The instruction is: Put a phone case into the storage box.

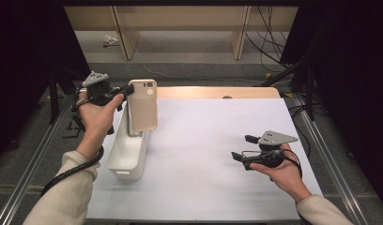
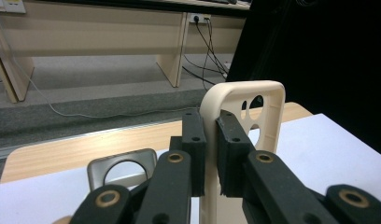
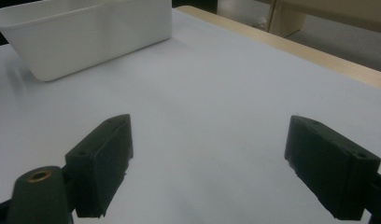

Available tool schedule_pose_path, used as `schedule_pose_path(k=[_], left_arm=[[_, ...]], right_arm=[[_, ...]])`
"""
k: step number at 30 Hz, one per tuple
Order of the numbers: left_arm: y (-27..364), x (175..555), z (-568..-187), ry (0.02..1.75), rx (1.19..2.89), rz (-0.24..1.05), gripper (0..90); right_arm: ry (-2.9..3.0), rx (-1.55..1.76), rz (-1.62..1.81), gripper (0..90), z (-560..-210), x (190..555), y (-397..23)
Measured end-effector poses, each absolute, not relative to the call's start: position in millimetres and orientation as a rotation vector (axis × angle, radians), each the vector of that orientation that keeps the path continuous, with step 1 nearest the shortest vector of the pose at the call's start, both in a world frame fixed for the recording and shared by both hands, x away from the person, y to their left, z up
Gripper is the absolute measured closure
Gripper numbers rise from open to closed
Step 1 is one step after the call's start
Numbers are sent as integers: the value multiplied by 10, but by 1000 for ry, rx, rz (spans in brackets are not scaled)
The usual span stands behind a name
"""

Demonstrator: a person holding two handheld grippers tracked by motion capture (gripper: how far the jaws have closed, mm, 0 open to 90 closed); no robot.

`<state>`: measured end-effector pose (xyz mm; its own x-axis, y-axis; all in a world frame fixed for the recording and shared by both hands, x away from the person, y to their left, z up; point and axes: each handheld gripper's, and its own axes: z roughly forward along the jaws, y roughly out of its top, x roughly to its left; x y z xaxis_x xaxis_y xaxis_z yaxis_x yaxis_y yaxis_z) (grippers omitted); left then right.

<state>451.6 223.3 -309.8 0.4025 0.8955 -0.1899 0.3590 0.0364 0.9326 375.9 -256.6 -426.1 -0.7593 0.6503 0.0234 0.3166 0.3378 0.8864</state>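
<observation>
A beige phone case (image 1: 143, 104) with camera cut-outs hangs upright above the far end of a white bin (image 1: 128, 151) at the table's left. My left gripper (image 1: 127, 90) is shut on the case's upper left edge. In the left gripper view the two black pads (image 2: 194, 140) pinch the rim of the case (image 2: 265, 105), whose inner side faces the camera. My right gripper (image 1: 241, 147) rests low over the white table cover (image 1: 203, 136) at the right, pointing left, jaws open. The right gripper view shows its jaws (image 3: 209, 163) wide apart with nothing between them.
The white bin (image 3: 86, 32) lies lengthwise at the left of the cover. A grey ring-shaped part (image 2: 123, 168) sits below the case in the left gripper view. A wooden table edge (image 1: 213, 92) runs along the back; metal rails flank both sides.
</observation>
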Motion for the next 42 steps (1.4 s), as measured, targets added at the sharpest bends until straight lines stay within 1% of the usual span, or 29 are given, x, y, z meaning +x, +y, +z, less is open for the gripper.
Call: schedule_pose_path(k=[26, 42], left_arm=[[2513, 4675, -3151, 1206, 1569, 647, 829], [2559, 4790, -3199, 1186, 1591, 666, 828]], right_arm=[[2256, 870, 1392, 161, -4260, 3765, -2580], [2255, 873, 1390, 163, -4260, 3768, -2585]])
